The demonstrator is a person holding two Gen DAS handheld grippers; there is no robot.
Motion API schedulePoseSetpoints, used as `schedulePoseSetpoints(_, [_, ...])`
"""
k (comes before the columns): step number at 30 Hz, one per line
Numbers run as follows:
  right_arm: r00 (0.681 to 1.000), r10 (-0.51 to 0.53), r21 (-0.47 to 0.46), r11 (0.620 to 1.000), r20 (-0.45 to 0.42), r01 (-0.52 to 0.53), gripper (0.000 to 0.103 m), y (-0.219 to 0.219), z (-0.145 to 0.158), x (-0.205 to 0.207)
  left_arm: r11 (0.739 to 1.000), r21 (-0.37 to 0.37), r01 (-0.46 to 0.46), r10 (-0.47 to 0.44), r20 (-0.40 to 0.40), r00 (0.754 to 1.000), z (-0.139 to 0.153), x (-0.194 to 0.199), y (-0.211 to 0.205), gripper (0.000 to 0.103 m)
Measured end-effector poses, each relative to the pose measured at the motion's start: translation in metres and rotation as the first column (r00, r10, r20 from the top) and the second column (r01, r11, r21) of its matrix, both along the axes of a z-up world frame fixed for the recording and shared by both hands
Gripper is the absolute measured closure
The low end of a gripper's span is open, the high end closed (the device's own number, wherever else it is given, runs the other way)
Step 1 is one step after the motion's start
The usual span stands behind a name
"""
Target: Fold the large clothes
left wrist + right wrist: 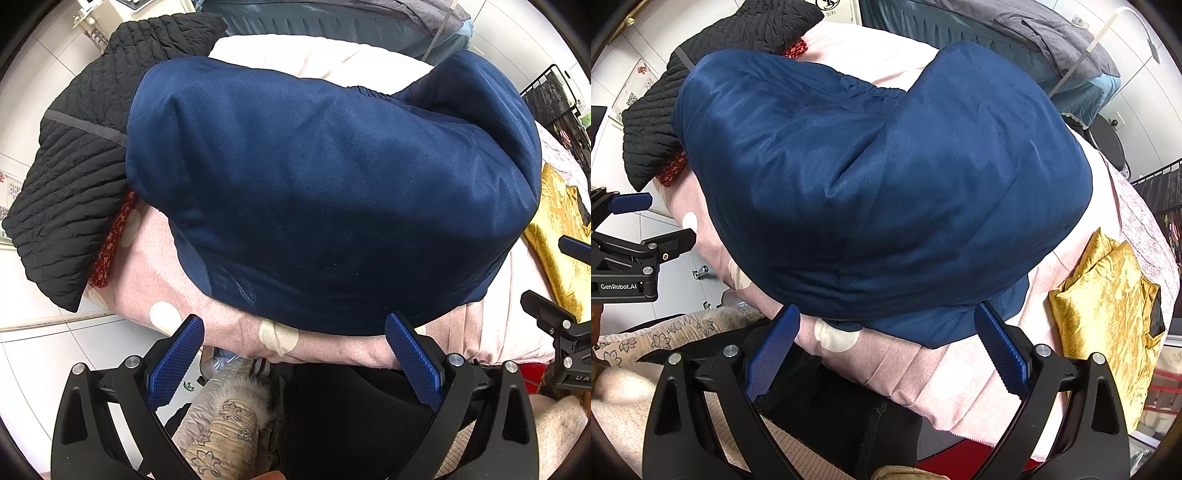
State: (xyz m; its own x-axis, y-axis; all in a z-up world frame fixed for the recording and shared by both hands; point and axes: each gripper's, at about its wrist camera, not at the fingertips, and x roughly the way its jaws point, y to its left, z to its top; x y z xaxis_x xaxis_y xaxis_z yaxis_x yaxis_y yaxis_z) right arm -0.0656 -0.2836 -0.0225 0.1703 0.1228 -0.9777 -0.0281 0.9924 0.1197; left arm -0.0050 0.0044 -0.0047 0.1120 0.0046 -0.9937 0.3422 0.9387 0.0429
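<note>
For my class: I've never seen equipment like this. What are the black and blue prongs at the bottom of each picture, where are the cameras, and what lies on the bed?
Each picture comes from a fisheye camera mounted on a hand-held gripper, looking forward along its two blue-padded fingers. No robot arm is involved; a person holds one in each hand. The left gripper and the right gripper are both open and hold nothing. Before them a navy blue jacket lies on a pink dotted bedcover. A black quilted garment sits at the left, a gold fabric at the right.
</note>
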Motion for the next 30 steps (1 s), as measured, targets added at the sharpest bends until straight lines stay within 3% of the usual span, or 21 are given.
schedulePoseSetpoints(30, [1.0, 0.002, -0.004, 1.0, -0.014, -0.003, 0.009, 0.0015, -0.0022, 0.0018, 1.0, 0.007, -0.002, 0.002, -0.01, 1.0, -0.0041, -0.0013, 0.0014, 0.007])
